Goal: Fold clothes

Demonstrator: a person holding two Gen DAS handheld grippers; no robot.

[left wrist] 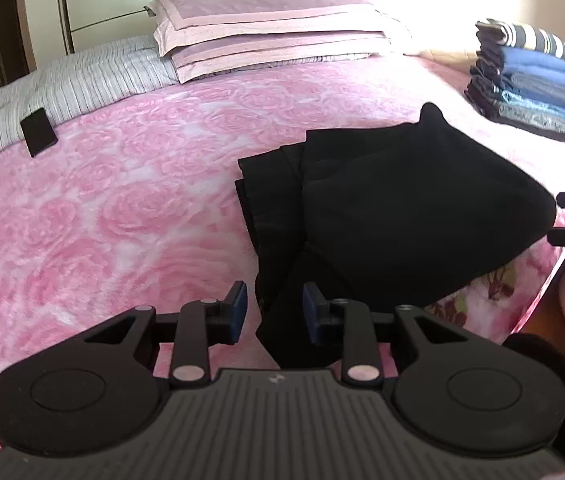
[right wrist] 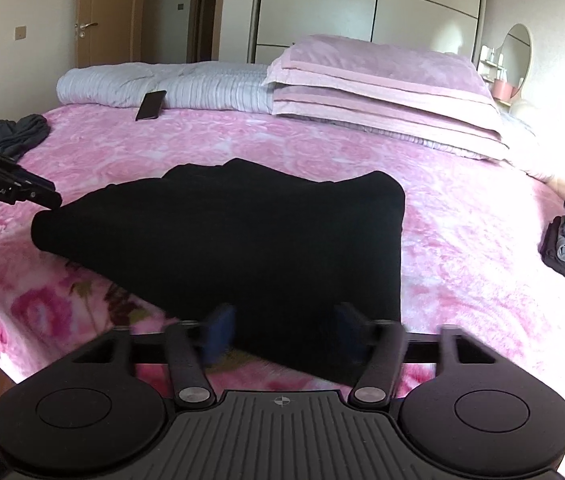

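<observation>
The bed under a pink rose-patterned blanket [right wrist: 462, 240] carries everything; two pale pink pillows [right wrist: 382, 80] are stacked at its head, beside a rolled grey striped quilt [right wrist: 162, 84]; the folded black garment [right wrist: 242, 232] lies near the bed's front edge; a stack of folded blue and grey clothes [left wrist: 538, 80] sits toward the right edge; a dark phone [right wrist: 150, 105] rests by the quilt; the left gripper [left wrist: 274, 312] is spread, black cloth between its pads but not pinched; the right gripper [right wrist: 284, 336] is spread wide over the garment's near edge.
</observation>
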